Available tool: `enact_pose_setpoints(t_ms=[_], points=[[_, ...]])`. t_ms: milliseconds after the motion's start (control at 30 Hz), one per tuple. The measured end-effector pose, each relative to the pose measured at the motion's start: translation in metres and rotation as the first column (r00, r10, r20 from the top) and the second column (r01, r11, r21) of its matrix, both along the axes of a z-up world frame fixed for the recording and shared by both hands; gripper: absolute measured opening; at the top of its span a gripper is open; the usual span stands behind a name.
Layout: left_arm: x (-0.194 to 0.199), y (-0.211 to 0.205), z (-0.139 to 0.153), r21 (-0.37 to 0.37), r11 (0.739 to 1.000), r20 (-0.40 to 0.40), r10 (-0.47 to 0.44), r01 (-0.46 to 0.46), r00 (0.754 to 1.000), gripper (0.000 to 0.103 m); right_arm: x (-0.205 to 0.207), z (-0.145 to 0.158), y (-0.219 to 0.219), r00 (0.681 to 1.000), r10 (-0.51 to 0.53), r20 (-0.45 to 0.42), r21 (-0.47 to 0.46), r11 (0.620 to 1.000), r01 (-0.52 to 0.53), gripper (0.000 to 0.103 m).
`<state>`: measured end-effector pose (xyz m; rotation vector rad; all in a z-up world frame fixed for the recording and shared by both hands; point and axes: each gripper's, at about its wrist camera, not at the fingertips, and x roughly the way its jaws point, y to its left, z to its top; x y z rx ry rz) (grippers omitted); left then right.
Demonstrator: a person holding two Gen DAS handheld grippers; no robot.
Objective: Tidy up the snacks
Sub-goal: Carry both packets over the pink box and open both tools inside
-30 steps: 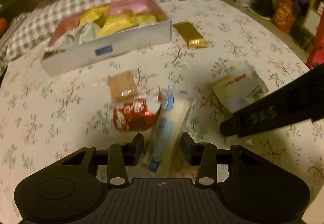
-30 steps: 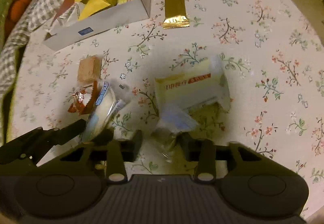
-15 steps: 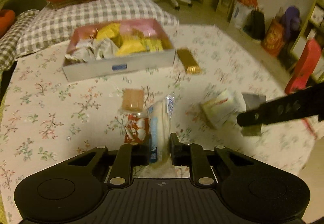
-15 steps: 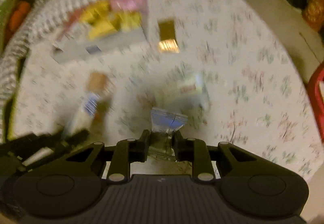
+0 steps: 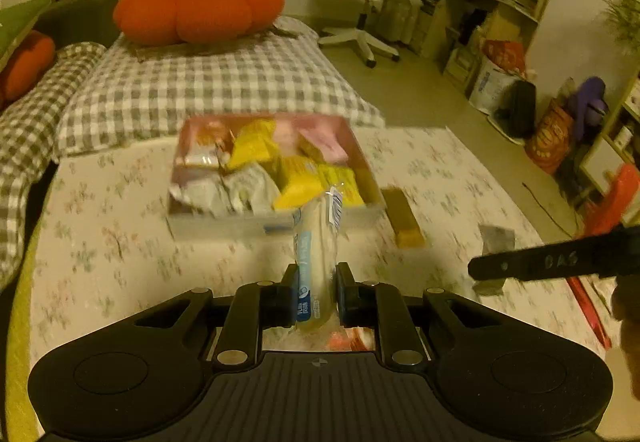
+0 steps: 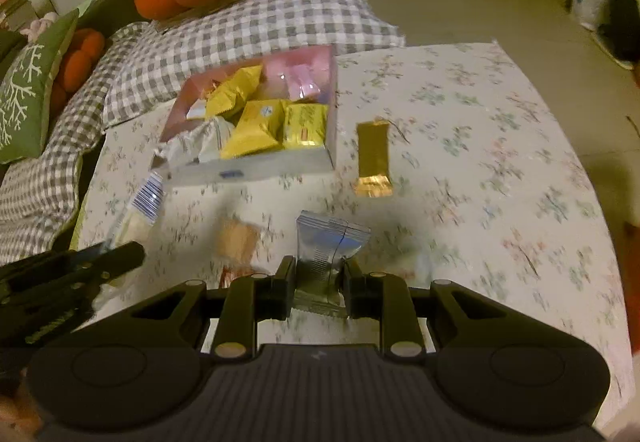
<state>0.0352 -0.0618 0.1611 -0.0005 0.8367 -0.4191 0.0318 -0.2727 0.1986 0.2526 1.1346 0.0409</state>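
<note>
My left tongs [image 5: 317,284] clamp a long blue-and-white snack pack [image 5: 318,242], my right tongs [image 6: 319,284] pinch a silvery packet [image 6: 328,246] — both held above the floral desk [image 6: 500,170]. The snack box [image 6: 256,114] sits near its far edge.

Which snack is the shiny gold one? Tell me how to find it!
Look at the flowery tablecloth and find the pink box full of yellow packets. Just to the right of the box, apart from it, a long gold bar lies flat on the cloth by itself. It is the only gold wrapper outside the box, and no claw holds it.
</note>
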Motion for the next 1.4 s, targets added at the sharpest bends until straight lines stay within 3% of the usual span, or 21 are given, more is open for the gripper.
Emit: enact_pose_setpoints(t_ms=[167,267,567,667,833,967,1067,1133,1233,1333,1400], points=[[0.053,0.0,0.008,-0.007,0.998,0.003,0.058,-0.058,0.998,0.016,0.044,0.0,-0.007,1.0,0.022,0.011,0.006,1.0,-0.022,0.021],[0.083,0.0,0.007,-0.054,0.995,-0.004,0.084,-0.084,0.996,0.016,0.07,-0.004,-0.012,0.999,0.035,0.023,0.017,0.999,-0.035,0.021],[0.156,-0.021,-0.048,-0.209,0.969,-0.095,0.113,-0.13,0.989,0.016,0.129,-0.046,-0.01,0.995,0.095,0.035,0.108,0.989,-0.098,0.021],[0.18,-0.027,-0.053,-0.253,0.958,-0.075,0.123,-0.138,0.99,0.016,0.143,-0.052,-0.017,0.994,0.079,0.069,0.153,0.984,-0.089,0.021],[0.218,-0.045,-0.07,-0.25,0.956,-0.07,0.139,-0.152,0.988,0.016,0.167,-0.063,-0.021,0.993,0.075,0.091,0.145,0.986,-0.088,0.021],[0.23,-0.053,-0.083,-0.213,0.966,-0.055,0.137,-0.145,0.989,0.016,0.183,-0.061,-0.014,0.984,0.114,0.135,0.154,0.979,-0.135,0.021],[0.23,-0.035,-0.083,-0.264,0.942,-0.054,0.201,-0.208,0.978,0.017,0.192,-0.06,-0.003,0.977,0.143,0.156,0.157,0.973,-0.167,0.021],[0.227,-0.026,-0.076,-0.264,0.939,-0.028,0.221,-0.221,0.975,0.017,0.196,-0.065,0.006,0.979,0.143,0.142,0.149,0.975,-0.164,0.021],[0.221,-0.02,-0.068,-0.257,0.946,-0.019,0.2,-0.198,0.98,0.032,0.196,-0.075,0.015,0.978,0.167,0.122,0.13,0.975,-0.182,0.025],[0.209,-0.016,-0.057,-0.215,0.959,0.008,0.192,-0.186,0.981,0.032,0.19,-0.072,0.014,0.978,0.147,0.145,0.105,0.981,-0.163,0.034],[0.202,-0.009,-0.05,-0.208,0.958,-0.001,0.2,-0.196,0.98,0.032,0.182,-0.067,0.007,0.982,0.122,0.147,0.127,0.982,-0.141,0.035]])
